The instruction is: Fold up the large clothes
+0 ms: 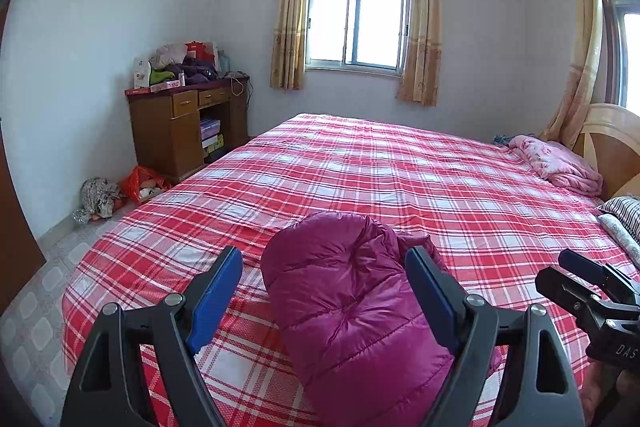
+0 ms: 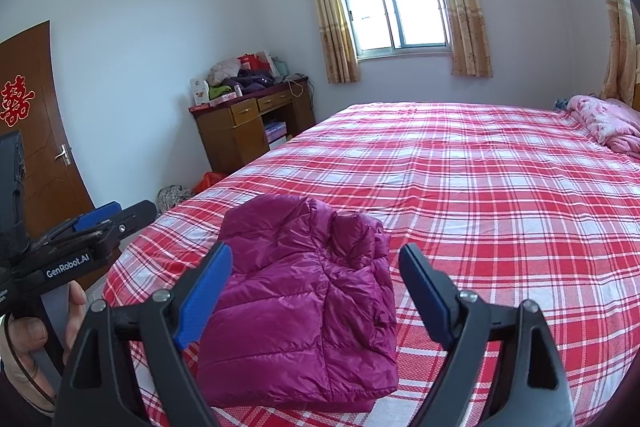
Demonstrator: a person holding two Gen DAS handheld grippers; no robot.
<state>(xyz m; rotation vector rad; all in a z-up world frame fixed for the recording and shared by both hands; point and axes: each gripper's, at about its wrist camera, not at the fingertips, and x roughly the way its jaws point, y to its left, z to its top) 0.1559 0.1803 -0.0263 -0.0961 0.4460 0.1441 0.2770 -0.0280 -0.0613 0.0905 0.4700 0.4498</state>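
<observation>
magenta jacket (image 2: 304,303), red plaid bedspread (image 2: 480,187)

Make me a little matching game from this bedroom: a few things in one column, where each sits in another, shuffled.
Things:
1. magenta quilted puffer jacket
2. crumpled pink floral blanket
3. orange plastic bag
4. heap of clothes

Places:
A. on the floor beside the desk
B. on top of the wooden desk
C. folded on the near part of the red plaid bedspread
D. near the bed's head

Pairs: 1-C, 2-D, 3-A, 4-B
</observation>
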